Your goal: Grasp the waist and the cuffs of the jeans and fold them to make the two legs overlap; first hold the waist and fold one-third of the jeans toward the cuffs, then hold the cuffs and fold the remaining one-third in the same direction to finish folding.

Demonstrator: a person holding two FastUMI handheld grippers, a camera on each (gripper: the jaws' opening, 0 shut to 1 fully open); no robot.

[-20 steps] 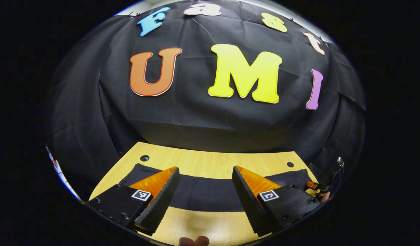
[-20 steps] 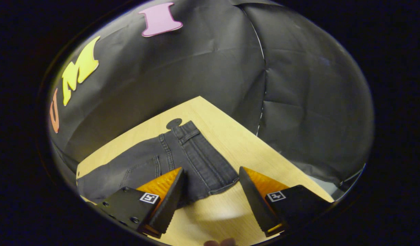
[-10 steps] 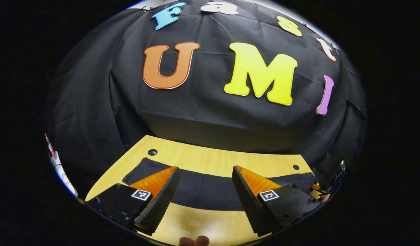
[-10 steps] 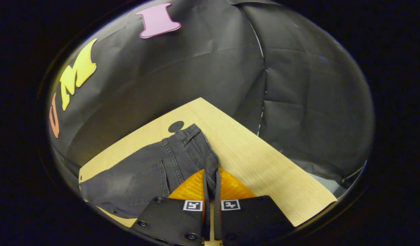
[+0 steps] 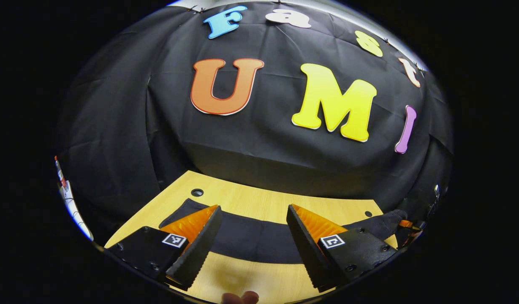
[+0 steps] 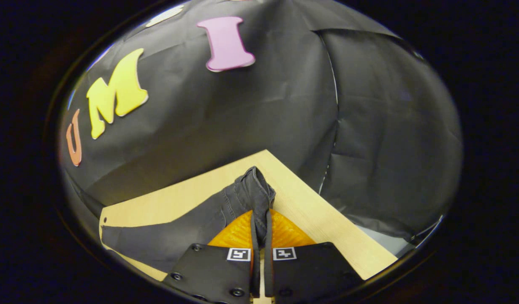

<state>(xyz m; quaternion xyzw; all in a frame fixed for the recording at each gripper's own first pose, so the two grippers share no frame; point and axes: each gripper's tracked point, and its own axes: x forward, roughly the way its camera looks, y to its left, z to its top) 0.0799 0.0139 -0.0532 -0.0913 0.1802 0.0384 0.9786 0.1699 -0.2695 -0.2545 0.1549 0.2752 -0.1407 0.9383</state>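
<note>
Dark grey jeans [image 6: 187,236] lie lengthwise across the wooden table [image 6: 310,211]. In the right gripper view my right gripper [image 6: 259,215] is shut on the waist [image 6: 253,190], which is lifted off the table and bunched above the fingers. In the left gripper view the jeans [image 5: 251,236] stretch as a dark band across the table [image 5: 259,200], and my left gripper [image 5: 253,217] hovers open above the band near the leg end, nothing between its fingers. At the far right of that view the raised waist [image 5: 384,221] shows beside the right gripper [image 5: 409,226].
Round holes [image 5: 197,192] sit in the table's far corners. The black cloth wall [image 5: 259,139] rises right behind the table's far edge. A fingertip of the holding hand [image 5: 240,297] shows at the bottom of the left gripper view.
My right gripper closed on the waist edge, then lifted it off the table so the cloth bunches up. The left gripper stayed open and shifted slightly over the legs.
</note>
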